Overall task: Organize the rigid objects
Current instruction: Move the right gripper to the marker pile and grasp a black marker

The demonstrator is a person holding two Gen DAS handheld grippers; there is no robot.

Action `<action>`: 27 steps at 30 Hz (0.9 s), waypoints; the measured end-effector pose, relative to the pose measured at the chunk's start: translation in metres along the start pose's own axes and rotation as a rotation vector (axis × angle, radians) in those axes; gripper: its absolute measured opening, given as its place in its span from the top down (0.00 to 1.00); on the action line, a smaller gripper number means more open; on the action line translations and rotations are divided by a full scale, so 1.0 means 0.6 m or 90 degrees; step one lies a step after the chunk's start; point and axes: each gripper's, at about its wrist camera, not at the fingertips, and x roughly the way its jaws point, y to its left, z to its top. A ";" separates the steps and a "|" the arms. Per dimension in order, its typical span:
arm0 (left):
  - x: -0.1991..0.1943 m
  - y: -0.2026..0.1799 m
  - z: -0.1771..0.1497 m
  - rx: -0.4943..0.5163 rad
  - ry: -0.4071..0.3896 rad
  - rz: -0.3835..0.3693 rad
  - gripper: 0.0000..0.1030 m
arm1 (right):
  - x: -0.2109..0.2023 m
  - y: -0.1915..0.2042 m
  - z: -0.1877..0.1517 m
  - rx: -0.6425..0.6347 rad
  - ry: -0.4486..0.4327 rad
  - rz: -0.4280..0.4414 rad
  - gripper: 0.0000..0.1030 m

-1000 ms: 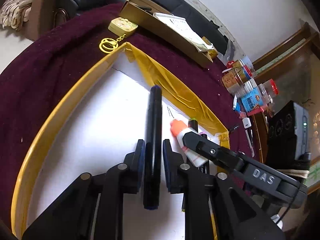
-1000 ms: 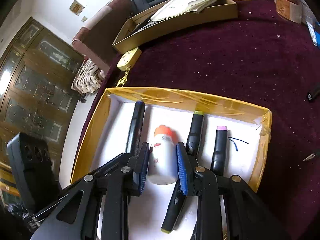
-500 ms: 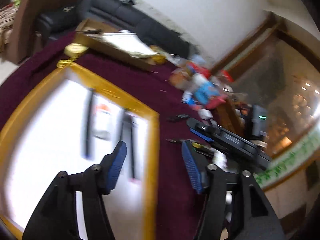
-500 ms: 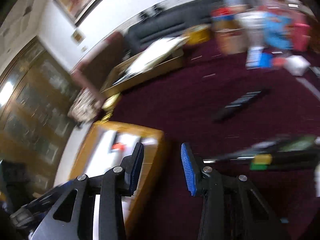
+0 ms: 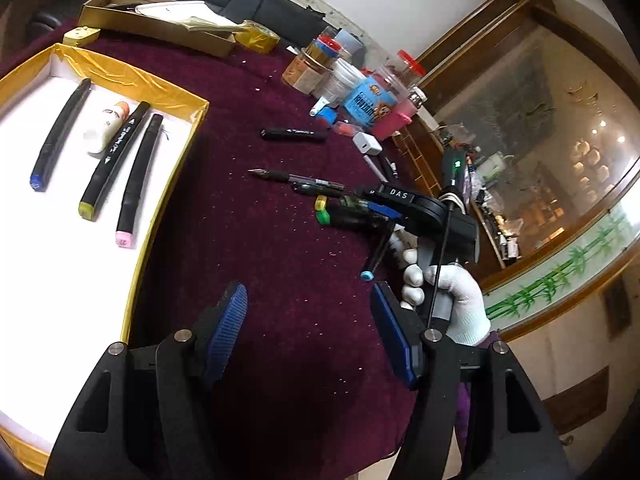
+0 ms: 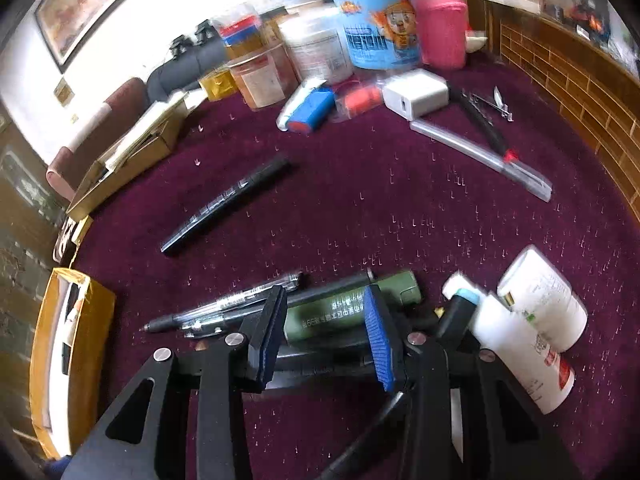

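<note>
My left gripper (image 5: pixel 308 334) hangs open over bare maroon cloth, nothing between its blue pads. To its left the yellow-rimmed white tray (image 5: pixel 168 184) holds three black markers (image 5: pixel 60 132) and a white glue bottle (image 5: pixel 106 128). My right gripper (image 6: pixel 325 334), held by a white-gloved hand (image 5: pixel 460 300), stands open low over a dark green cylinder (image 6: pixel 332 316) that lies crosswise just beyond its pads, untouched. Clear pens (image 6: pixel 224 308) lie to its left, two white bottles (image 6: pixel 540 308) to its right. In the left wrist view the right gripper (image 5: pixel 360 204) hovers above yellow- and green-capped markers (image 5: pixel 322 210).
A loose black marker (image 6: pixel 228 204) and a ballpoint pen (image 5: pixel 296 178) lie on the cloth. Jars and tubs (image 6: pixel 380 36) crowd the far edge, with a white charger (image 6: pixel 416 94) and a clear pen case (image 6: pixel 480 156). An open cardboard box (image 5: pixel 160 20) sits behind the tray.
Both grippers let go in the tray, the left of a black marker, the right of the glue bottle. Both swung right over the cloth, and the left jaws opened wide.
</note>
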 end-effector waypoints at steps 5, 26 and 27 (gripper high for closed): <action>-0.003 0.000 -0.009 -0.001 -0.005 0.024 0.39 | 0.010 0.033 -0.038 -0.022 0.058 0.103 0.66; 0.056 -0.029 -0.050 0.030 0.065 0.017 0.39 | -0.101 -0.097 -0.119 0.113 0.012 0.110 0.65; 0.053 -0.032 -0.051 0.033 0.064 0.016 0.39 | -0.086 -0.099 -0.116 0.139 0.013 0.110 0.65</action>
